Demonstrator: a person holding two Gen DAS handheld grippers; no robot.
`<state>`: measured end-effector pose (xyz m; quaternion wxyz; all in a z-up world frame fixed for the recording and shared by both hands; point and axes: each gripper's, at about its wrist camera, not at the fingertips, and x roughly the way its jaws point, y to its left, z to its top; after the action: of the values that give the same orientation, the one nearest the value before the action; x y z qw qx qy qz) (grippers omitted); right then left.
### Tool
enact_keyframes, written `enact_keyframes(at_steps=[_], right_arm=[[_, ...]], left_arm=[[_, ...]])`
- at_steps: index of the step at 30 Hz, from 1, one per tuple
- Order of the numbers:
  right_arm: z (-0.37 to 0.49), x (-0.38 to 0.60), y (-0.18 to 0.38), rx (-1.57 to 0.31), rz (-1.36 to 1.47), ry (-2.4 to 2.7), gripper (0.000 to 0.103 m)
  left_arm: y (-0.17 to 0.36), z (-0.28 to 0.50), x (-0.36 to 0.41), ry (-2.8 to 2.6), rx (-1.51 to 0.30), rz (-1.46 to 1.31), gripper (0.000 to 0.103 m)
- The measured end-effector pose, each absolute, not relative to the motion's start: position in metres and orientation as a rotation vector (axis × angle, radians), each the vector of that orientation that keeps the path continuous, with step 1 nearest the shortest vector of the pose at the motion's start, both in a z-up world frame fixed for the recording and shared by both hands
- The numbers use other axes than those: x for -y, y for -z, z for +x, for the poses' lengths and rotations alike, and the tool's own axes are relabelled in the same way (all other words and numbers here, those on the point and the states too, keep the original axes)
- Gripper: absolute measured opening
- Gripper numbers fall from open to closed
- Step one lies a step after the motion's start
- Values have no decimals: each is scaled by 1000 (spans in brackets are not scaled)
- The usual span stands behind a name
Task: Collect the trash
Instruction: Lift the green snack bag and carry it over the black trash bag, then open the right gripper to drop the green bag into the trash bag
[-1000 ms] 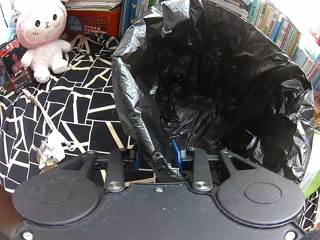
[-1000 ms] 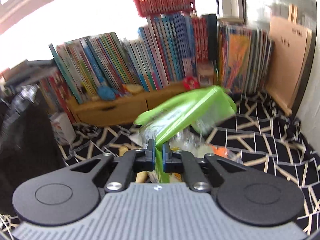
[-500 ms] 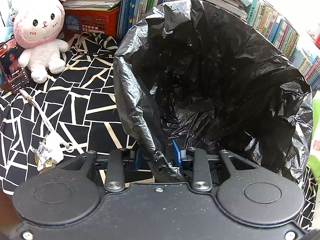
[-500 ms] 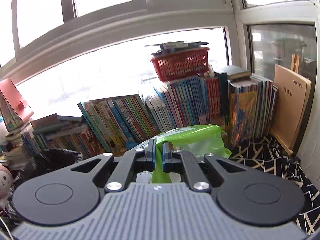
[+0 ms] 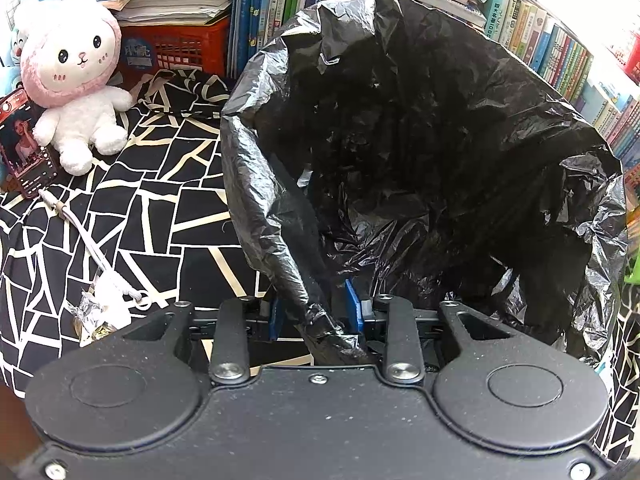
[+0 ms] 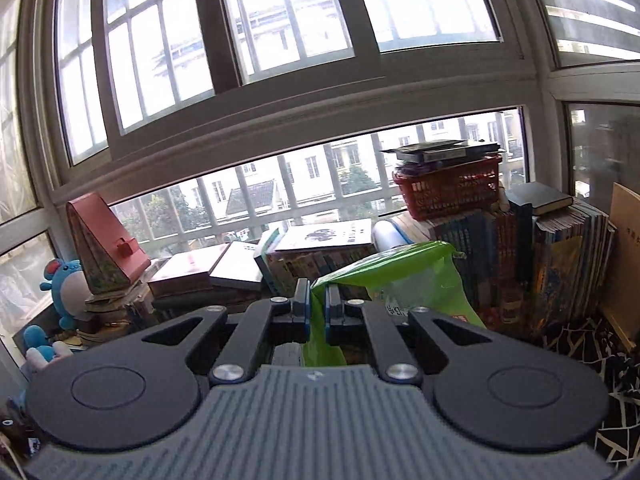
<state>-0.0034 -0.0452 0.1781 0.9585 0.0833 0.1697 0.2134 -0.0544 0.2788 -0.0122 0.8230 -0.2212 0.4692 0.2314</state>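
A large black trash bag (image 5: 420,152) stands wide open on the black-and-white patterned cloth (image 5: 132,216). My left gripper (image 5: 316,312) is shut on the near rim of that bag and holds its mouth up. In the right wrist view my right gripper (image 6: 318,306) is shut on a green plastic wrapper (image 6: 404,276), which hangs in the air in front of the book row. A sliver of that green wrapper (image 5: 632,268) shows at the far right edge of the left wrist view. A crumpled foil-and-paper scrap (image 5: 100,312) lies on the cloth left of the left gripper.
A pink-and-white plush toy (image 5: 76,80), a phone (image 5: 24,144) and a white cord (image 5: 88,240) lie on the cloth at the left. Books and a red basket (image 5: 176,48) line the back. Windows, stacked books and another red basket (image 6: 448,188) fill the right wrist view.
My right gripper has risen with the green wrapper; its view went from the cloth and low shelf up to the windows. The left gripper and the bag have stayed put.
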Motion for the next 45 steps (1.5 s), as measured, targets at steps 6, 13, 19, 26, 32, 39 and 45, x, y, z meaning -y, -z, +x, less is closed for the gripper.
enact_keyframes(at_steps=[6,13,19,26,32,39,45], right_arm=[[-8,13,-185,-371,215,-570,10],[-2,-41,-165,-463,193,-688,10],[12,-81,-126,-620,161,-718,10],[38,-106,-92,-791,147,-693,10],[55,-131,-68,-906,56,-668,10],[71,-154,-38,-1055,-15,-646,10],[82,-170,-17,-1134,-76,-613,11]], left_arm=[[12,-55,-280,-493,-997,-480,30],[12,-55,-281,-495,-995,-485,30],[12,-55,-281,-492,-994,-483,30],[12,-55,-283,-488,-992,-485,31],[12,-54,-279,-485,-998,-470,31],[12,-54,-280,-484,-999,-474,31],[14,-52,-282,-480,-1012,-484,31]])
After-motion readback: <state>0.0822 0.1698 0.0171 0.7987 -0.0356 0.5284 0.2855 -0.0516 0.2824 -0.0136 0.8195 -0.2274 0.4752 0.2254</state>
